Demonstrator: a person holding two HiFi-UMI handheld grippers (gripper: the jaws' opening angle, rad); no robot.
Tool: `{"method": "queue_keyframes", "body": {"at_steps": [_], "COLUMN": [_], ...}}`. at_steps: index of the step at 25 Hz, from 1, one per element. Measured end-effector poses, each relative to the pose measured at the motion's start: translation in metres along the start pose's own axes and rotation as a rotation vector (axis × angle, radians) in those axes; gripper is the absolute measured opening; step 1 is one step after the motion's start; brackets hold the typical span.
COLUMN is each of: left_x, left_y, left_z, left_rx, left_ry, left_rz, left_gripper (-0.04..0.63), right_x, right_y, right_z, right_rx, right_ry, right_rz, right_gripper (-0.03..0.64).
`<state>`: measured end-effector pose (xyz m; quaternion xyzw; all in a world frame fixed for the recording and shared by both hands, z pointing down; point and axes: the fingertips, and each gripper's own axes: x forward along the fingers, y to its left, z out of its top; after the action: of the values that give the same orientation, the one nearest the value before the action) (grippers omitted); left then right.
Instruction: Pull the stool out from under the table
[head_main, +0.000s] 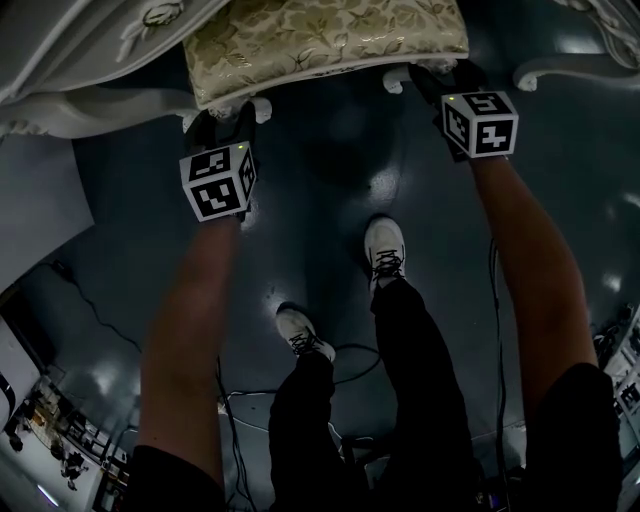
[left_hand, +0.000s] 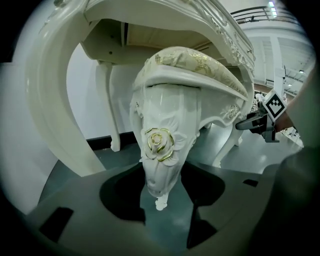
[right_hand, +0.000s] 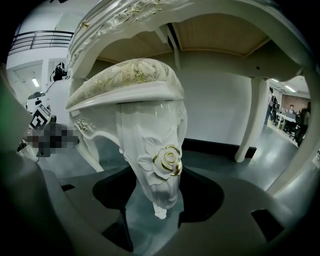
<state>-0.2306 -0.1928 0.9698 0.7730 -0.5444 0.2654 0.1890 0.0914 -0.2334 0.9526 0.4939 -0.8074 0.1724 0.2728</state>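
Observation:
The white carved stool with its gold-patterned cushion (head_main: 325, 40) stands half under the white table (head_main: 60, 50). My left gripper (head_main: 222, 118) is at the stool's front left leg (left_hand: 161, 150). That leg, with a gold rose on it, stands between the open jaws of the left gripper (left_hand: 162, 200), and dark gaps show on both sides. My right gripper (head_main: 445, 80) is at the front right leg (right_hand: 160, 160), which likewise sits between the right gripper's (right_hand: 160, 212) open jaws, untouched. The cushion (left_hand: 195, 62) overhangs each leg.
The table's curved legs stand close by, one to the left (left_hand: 65, 115) and one to the right (right_hand: 252, 120). The person's white shoes (head_main: 385, 250) are planted on the dark glossy floor behind the grippers. Cables (head_main: 240, 400) trail there. A white panel (head_main: 35, 210) lies at the left.

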Motion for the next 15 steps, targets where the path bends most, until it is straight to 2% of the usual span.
{"method": "queue_keyframes", "body": {"at_steps": [15], "left_x": [-0.0016], "left_y": [-0.0009], "left_z": [-0.0033], "left_rx": [-0.018], "left_ry": [0.051], "left_rz": [-0.021], "left_gripper": [0.233], "right_x": [0.0001], "right_y": [-0.0002], "right_z": [-0.0011], "right_rx": [0.003], "right_ry": [0.047], "right_rz": [-0.002], "right_gripper": [0.281]}}
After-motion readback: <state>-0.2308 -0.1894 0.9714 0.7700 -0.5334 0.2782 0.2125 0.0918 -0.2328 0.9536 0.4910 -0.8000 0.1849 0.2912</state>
